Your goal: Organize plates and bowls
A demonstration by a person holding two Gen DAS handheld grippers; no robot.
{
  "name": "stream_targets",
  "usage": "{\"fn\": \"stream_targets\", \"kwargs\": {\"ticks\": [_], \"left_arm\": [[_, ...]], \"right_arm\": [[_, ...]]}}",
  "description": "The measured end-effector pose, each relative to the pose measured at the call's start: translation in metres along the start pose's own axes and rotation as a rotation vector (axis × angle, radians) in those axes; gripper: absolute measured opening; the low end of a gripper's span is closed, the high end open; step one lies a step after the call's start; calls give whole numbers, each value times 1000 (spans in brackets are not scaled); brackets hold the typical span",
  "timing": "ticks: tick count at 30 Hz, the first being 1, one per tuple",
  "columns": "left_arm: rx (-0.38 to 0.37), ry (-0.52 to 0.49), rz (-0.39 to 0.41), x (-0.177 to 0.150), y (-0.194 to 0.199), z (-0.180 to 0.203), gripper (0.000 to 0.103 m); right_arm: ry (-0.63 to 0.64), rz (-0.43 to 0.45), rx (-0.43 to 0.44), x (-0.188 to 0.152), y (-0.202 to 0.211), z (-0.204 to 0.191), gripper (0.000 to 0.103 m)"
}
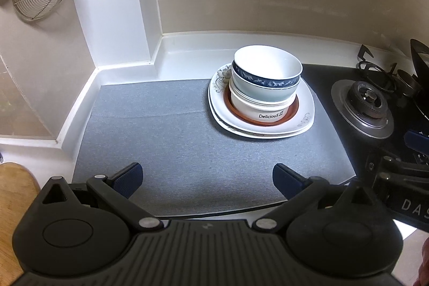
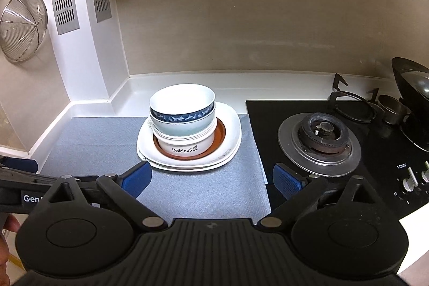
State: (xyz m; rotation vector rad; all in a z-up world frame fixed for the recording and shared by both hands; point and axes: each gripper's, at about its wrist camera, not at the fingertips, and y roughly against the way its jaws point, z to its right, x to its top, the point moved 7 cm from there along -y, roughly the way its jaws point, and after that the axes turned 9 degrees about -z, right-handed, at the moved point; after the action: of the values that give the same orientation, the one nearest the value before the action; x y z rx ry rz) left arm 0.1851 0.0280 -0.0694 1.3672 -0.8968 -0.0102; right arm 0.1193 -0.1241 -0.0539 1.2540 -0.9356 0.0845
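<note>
One stack stands on the grey mat (image 1: 161,130). Two square white plates (image 1: 303,122) lie at the bottom, then a brown-rimmed plate (image 1: 293,110), a white "Delicious" bowl (image 1: 257,111), a pale green bowl (image 1: 257,93) and a blue-banded white bowl (image 1: 268,69) on top. The stack also shows in the right wrist view (image 2: 185,125). My left gripper (image 1: 207,180) is open and empty, well short of the stack. My right gripper (image 2: 211,178) is open and empty, in front of the stack's right side.
A black gas hob with a burner (image 2: 319,136) lies right of the mat, with knobs (image 2: 410,180) at its front and a dark pan lid (image 2: 413,98) at the far right. A wire strainer (image 2: 21,26) hangs on the left wall. A wooden board (image 1: 13,192) is at the left.
</note>
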Motion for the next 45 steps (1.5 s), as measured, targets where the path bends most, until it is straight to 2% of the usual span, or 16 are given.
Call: {"fn": "stream_targets", "kwargs": {"ticks": [20,45], "left_arm": [[23,5,0,3,-3,2,103],[20,-2,-3,4,-7,3,103]], "right_arm": [[13,-47,2,-3,-13,5,98],[4,-45,-8,-4,-16,7,98]]}}
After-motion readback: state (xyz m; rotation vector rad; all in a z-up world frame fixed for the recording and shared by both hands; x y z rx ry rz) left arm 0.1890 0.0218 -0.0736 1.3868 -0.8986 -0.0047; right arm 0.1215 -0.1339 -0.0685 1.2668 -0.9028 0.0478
